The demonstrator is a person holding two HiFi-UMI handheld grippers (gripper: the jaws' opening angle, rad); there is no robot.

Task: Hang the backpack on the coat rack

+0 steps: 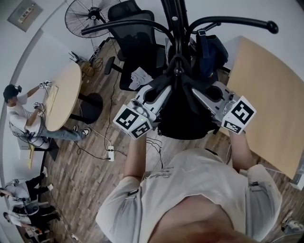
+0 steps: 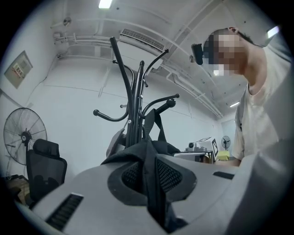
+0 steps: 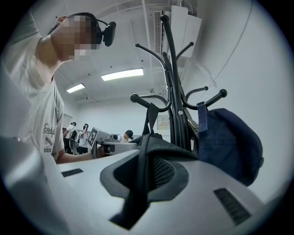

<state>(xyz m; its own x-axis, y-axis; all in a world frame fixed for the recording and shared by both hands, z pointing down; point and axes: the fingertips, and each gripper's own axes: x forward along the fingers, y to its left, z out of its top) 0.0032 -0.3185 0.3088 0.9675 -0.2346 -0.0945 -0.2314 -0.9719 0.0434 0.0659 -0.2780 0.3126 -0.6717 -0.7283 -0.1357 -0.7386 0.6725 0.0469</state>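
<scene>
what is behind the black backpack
The coat rack pole, and a dark blue bag hanging by its strap from a hook. The backpack covers the rack's base.

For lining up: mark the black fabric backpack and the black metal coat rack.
black fabric backpack (image 1: 183,121): head view, main body.
black metal coat rack (image 3: 171,69): right gripper view, central pole.

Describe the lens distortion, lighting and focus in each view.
Head view: the wide lens bends the room into curves, and the black backpack reads as a dark mass with little detail. Left gripper view: dark rounded corners, a ceiling lamp glaring at the top, a soft close foreground. Right gripper view: the same vignette, with the coat rack dark beside a bright strip light.
</scene>
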